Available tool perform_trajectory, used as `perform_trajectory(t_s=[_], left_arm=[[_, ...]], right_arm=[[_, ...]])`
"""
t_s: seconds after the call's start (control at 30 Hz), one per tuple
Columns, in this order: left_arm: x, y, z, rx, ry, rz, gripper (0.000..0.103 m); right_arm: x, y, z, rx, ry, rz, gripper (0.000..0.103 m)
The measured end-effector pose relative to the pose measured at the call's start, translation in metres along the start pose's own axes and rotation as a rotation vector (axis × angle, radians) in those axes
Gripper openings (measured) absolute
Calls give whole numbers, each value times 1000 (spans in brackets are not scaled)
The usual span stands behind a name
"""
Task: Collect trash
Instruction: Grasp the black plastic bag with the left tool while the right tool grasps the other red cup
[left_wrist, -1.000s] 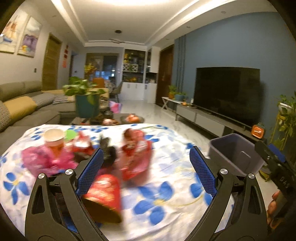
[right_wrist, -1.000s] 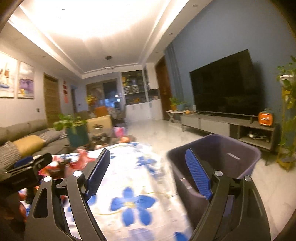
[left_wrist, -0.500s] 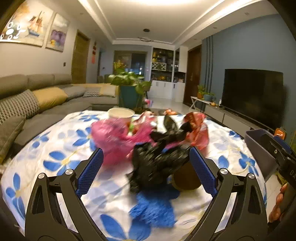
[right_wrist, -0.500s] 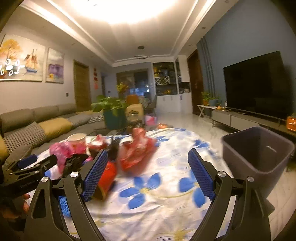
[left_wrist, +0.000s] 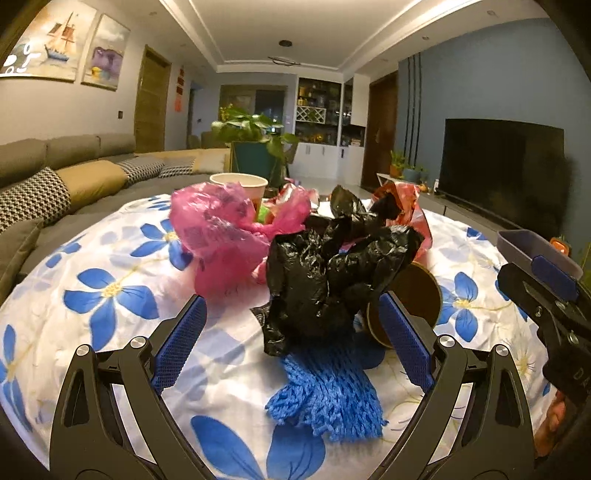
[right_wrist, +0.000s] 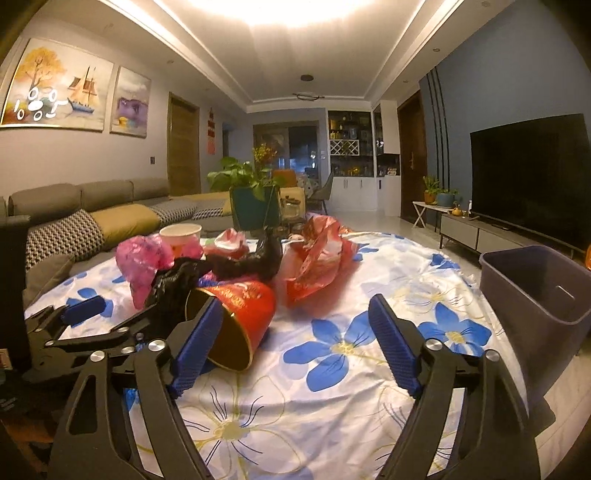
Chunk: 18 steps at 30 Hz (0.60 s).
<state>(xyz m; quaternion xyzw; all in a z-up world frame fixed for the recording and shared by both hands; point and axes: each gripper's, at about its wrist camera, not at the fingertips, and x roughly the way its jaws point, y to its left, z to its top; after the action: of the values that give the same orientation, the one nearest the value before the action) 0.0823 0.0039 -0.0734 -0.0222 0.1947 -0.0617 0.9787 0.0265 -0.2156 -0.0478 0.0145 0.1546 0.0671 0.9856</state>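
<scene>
Trash lies heaped on a table with a white, blue-flowered cloth (left_wrist: 110, 291). A crumpled black plastic bag (left_wrist: 325, 273) sits over a blue foam net (left_wrist: 325, 398), right in front of my open, empty left gripper (left_wrist: 291, 343). A pink bag (left_wrist: 218, 236), a paper cup (left_wrist: 240, 182), a red bag (right_wrist: 317, 258) and a tipped red paper cup (right_wrist: 240, 314) lie around them. My right gripper (right_wrist: 295, 343) is open and empty, its left finger beside the red cup's mouth. A dark grey bin (right_wrist: 535, 291) stands off the table's right edge.
A grey sofa (right_wrist: 92, 218) with cushions runs along the left. A potted plant (right_wrist: 255, 199) stands behind the table. A TV (right_wrist: 532, 177) on a low cabinet lines the right wall. The other gripper shows at the right edge of the left wrist view (left_wrist: 546, 302).
Both grippers have swung left from the bin toward the trash pile. The left gripper has come down close to the black bag and blue net. Both stay open.
</scene>
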Motion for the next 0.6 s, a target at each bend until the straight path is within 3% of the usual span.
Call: perform_trajectory(t_s=[0.17,0.33,0.6], left_arm=[[19,-3,-1,25,32,-22,84],[29,11,0,-63,70,-100,65],[34,13,5,-65,79,-118,27]], right_arm=[[8,6,-6,-16,17,14,71],[21,15,-10,-40,42,31,64],[39,29,-18,-62,82,56,51]])
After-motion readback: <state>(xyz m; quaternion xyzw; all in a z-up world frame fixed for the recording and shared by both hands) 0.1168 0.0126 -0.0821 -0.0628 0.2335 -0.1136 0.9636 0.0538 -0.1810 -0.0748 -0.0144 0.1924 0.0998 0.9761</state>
